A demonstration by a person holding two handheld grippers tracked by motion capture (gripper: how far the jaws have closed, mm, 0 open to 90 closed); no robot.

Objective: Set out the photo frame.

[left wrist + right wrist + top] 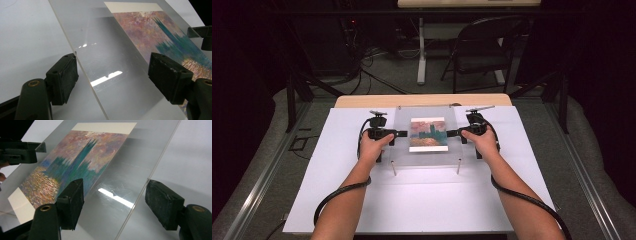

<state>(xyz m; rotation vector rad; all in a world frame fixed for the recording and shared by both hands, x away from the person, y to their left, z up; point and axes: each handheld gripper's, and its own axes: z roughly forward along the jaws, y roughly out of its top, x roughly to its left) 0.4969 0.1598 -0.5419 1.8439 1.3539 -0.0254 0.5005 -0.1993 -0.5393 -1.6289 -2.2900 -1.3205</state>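
Both the left gripper (402,134) and the right gripper (452,133) have their jaws spread wide, one jaw on each side of an edge of the clear acrylic panel (402,150), not clamping it. The panel covers a painted print (428,134) on the white table (422,205).

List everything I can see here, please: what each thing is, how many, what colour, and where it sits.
clear panel: one, see-through, raised on small posts at the table's middle
picture: one, pink, teal and orange with white margins, at the panel's middle
white sheet: one, covering the tabletop
table: one, light wood edge at the far side
folding chair: one, black, on the floor beyond the table
left gripper: one, black, jaws open astride the panel's left edge
right gripper: one, black, jaws open astride the panel's right edge
forearms: two, bare, entering from the bottom
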